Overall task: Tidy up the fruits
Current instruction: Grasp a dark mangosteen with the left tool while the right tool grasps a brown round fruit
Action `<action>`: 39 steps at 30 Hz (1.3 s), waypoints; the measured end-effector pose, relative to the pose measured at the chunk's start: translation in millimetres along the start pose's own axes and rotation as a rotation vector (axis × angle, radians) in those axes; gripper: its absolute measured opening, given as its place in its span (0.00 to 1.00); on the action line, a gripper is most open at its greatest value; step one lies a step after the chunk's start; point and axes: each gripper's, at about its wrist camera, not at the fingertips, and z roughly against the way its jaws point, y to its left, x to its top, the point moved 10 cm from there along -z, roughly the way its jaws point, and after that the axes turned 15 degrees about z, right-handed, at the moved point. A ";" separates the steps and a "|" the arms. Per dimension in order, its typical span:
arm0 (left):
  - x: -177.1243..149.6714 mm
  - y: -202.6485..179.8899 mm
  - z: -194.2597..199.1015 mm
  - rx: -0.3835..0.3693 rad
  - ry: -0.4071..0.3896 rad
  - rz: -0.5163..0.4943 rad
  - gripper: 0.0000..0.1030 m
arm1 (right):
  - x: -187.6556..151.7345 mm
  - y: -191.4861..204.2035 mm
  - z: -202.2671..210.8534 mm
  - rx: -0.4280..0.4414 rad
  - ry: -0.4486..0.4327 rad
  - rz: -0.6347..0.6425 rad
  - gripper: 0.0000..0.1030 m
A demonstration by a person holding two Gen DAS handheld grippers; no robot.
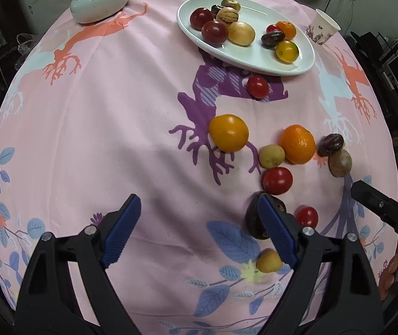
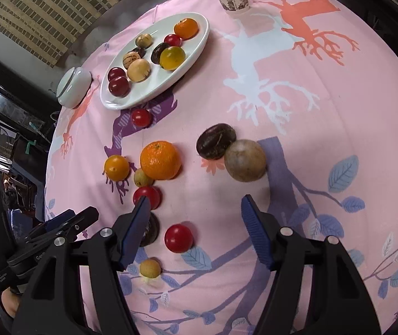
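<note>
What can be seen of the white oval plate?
The white oval plate looks like glazed ceramic, shallow with a raised rim, lying flat on the pink printed tablecloth at the table's far side. It holds nine small fruits in two clusters: red, tan, striped, dark, orange and yellow. One red fruit lies on the cloth just off its near rim.

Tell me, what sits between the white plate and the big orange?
One red tomato on the cloth, just below the plate; the orange lies nearer. The right wrist view shows it.
</note>
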 end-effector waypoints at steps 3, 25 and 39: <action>-10.4 -4.1 0.7 -0.001 0.009 -0.023 0.86 | -11.5 -0.7 0.8 0.000 0.013 -0.007 0.66; -51.0 -35.4 -20.4 0.006 0.105 -0.117 0.86 | -31.9 -31.9 8.7 -0.081 0.016 -0.013 0.66; -47.5 -47.2 -39.3 -0.016 0.094 -0.178 0.69 | -11.3 -36.2 -14.2 -0.086 0.051 0.013 0.66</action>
